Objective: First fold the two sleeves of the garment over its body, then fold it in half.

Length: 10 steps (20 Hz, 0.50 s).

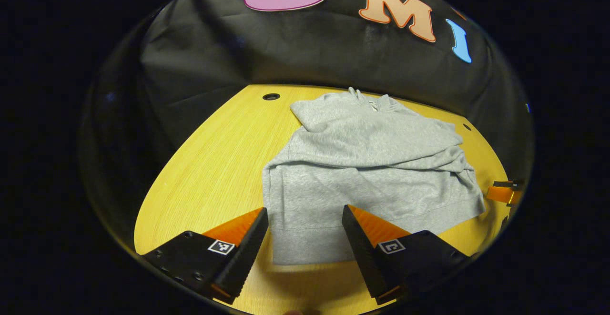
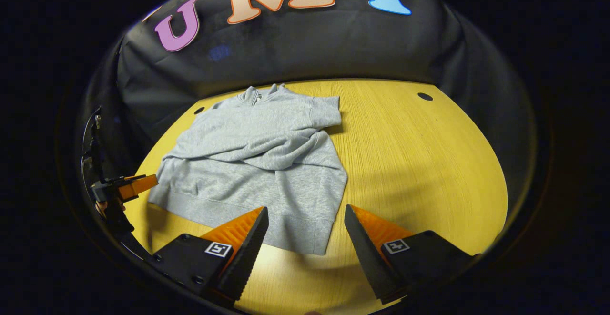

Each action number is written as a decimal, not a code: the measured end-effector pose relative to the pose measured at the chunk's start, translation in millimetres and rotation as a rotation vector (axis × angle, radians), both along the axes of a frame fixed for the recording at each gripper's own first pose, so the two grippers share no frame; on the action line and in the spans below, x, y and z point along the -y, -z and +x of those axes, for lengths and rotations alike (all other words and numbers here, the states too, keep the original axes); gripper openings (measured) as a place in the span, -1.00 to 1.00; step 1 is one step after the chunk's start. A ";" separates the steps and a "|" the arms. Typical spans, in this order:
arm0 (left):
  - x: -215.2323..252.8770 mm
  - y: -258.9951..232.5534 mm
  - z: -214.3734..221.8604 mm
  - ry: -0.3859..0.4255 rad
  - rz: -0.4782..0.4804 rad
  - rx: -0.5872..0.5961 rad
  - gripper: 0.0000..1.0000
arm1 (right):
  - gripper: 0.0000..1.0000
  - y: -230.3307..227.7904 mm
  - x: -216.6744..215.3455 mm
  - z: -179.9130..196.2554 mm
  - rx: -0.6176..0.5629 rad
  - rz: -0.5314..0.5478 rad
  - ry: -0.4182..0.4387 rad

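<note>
A grey sweatshirt lies flat on the yellow wooden table, collar toward the booth wall and hem toward the viewer. Both sleeves already look crossed over the chest, so by my reading the sleeve step is done and the fold in half is what remains.

The left gripper hangs over the near hem with its fingers spread and nothing between them; the hem's left corner sits in the gap. In the right gripper view the right gripper is likewise spread and empty, poised just above the hem's right corner. Neither appears to touch the cloth.

The fabric looks like thick, soft fleece: light, limp, not slippery, nothing fragile about it. It will likely sag and drag between two pinch points, and the loose sleeves could slide off the body if it is lifted sharply (the upper sleeve only rests there). The ribbed hem band is the firmest part, so I would pinch each bottom corner through the band and carry both toward the collar, keeping them level and low
</note>
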<state>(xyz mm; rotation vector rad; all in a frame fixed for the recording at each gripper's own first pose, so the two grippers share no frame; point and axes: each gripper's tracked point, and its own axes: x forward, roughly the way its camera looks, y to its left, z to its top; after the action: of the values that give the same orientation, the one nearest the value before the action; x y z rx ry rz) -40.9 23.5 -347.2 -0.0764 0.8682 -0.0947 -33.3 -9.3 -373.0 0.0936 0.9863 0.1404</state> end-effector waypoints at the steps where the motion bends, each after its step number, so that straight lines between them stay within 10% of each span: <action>1: -1.0 4.3 0.8 -0.005 -0.001 -0.008 0.86 | 0.98 2.9 -0.5 0.9 -0.009 -0.005 0.000; 10: -3.9 22.5 -4.9 -0.013 -0.011 -0.032 0.89 | 0.92 29.7 -6.7 -1.7 -0.080 -0.059 -0.014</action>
<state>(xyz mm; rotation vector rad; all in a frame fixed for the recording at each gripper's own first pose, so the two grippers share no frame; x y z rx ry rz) -45.7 27.4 -369.7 -0.0941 0.8992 -0.0868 -35.0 -2.6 -402.7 0.0387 1.0703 0.1209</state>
